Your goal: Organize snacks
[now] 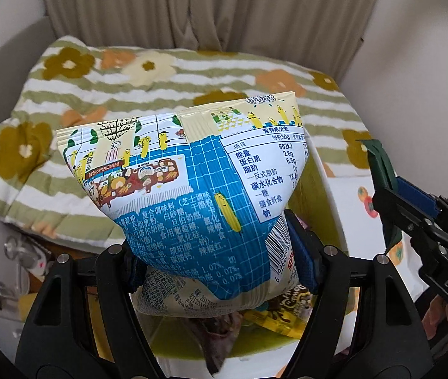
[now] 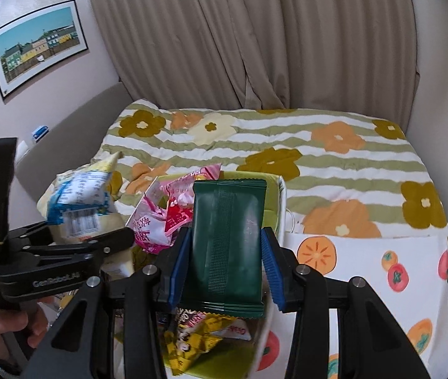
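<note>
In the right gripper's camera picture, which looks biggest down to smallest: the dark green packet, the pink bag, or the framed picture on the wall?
1. Dark green packet, though it sits closest to the camera.
2. Framed picture and pink bag look similar; unsure.

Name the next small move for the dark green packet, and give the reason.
Probably lower the dark green packet toward the green-lined bin and let go. The right tongs are shut on it above the bin, where a pink packet and a yellow packet already lie.
</note>
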A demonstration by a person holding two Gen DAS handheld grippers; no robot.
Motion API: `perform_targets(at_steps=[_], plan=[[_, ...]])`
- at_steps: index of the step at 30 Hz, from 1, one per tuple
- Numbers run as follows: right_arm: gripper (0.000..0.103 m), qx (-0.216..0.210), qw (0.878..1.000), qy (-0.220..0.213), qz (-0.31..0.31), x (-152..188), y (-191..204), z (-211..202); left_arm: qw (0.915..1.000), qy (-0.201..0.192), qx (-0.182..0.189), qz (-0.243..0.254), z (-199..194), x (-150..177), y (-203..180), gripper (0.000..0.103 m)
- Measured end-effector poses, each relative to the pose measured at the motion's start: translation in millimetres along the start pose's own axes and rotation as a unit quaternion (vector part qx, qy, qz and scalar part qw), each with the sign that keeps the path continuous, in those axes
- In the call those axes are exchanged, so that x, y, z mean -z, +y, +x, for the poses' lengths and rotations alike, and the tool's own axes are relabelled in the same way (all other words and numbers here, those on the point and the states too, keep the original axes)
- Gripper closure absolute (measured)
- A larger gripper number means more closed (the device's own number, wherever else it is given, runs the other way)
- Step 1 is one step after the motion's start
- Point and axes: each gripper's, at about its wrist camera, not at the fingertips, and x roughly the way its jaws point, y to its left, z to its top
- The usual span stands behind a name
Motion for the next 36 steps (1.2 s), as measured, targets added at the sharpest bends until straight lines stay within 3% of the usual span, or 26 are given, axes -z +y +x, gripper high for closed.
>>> perform_targets(at_steps=[3,6,7,8,14,20,25,30,31,32,34,36], plan=[[0.063,0.008,1.0,0.004,0.005,0.0,4.4,4.5,0.9998,0.013,0.012,0.007,12.1,-4.1,5.7,0.033],[0.063,0.015,1.0,0.008,0.012,-0.7,3.0,9.6,0.9995,0.025,0.019,0.008,24.9,-10.5,9.3,0.016],[0.063,0.016,1.0,0.009,0.014,-0.8,2.3,11.3,0.9996,0.023,0.012,0.012,26.5,-11.2,8.4,0.003],[0.063,0.017,1.0,0.011,0.016,-0.7,2.8,12.6,0.9997,0.017,0.008,0.016,26.6,-11.4,7.4,0.0],[0.063,0.011,1.0,0.016,0.016,-1.4,-1.7,19.4,0.9997,0.02,0.014,-0.003,19.3,-5.3,14.7,0.0],[0.063,0.002,1.0,0.027,0.007,-3.7,0.8,23.1,0.9998,0.013,-0.008,-0.01,3.4,11.0,22.3,0.0],[0.063,-0.012,0.999,0.049,0.0,-11.2,6.4,50.1,0.999,0.018,0.001,-0.042,6.0,18.5,42.4,0.0],[0.061,-0.01,0.997,0.072,0.008,-15.8,11.9,74.7,0.999,0.013,-0.006,-0.041,3.4,21.5,53.0,0.0],[0.051,-0.011,0.997,0.075,0.013,-15.3,12.3,76.6,0.9991,0.012,-0.007,-0.04,2.6,22.2,53.2,0.0],[0.028,-0.014,0.997,0.077,0.018,-14.2,12.5,77.5,0.9992,0.009,-0.008,-0.038,1.2,23.7,54.4,0.0],[0.0,-0.01,0.997,0.07,0.03,-9.3,11.3,73.5,0.9993,0.004,-0.013,-0.034,-0.9,27.2,55.5,0.0],[0.0,0.005,0.998,0.054,0.037,-2.8,10.6,65.6,0.9995,-0.002,-0.018,-0.028,-1.6,32.6,56.3,0.0]])
